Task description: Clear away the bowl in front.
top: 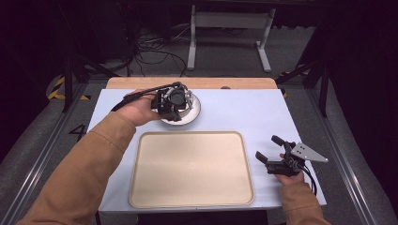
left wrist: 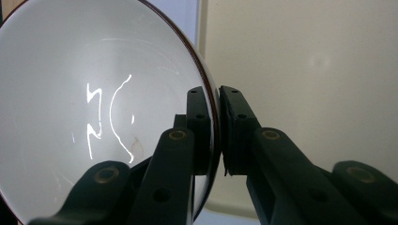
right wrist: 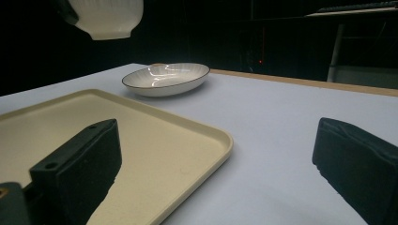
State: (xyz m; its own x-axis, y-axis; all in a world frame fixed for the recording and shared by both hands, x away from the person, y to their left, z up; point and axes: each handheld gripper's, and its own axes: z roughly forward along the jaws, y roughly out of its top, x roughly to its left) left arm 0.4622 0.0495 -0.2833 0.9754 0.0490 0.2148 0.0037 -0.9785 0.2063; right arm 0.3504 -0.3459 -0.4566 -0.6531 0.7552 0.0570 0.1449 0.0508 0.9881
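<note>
My left gripper (left wrist: 217, 101) is shut on the dark-edged rim of a white bowl (left wrist: 94, 93), one jaw inside and one outside. In the right gripper view the bowl (right wrist: 105, 18) hangs above the table at the top left. A shallow white oval dish (right wrist: 166, 77) lies on the table beyond the tray. From above, the left gripper (top: 173, 111) covers the bowl, and the dish (top: 193, 108) peeks out beneath it. My right gripper (top: 266, 146) rests low at the table's right, right of the tray, open with nothing between its jaws (right wrist: 218, 136).
A large beige tray (top: 141, 140) lies empty in the middle of the pale blue table (top: 244, 112). A wooden strip (top: 244, 83) runs along the far edge. Beyond it the floor holds cables and a white frame.
</note>
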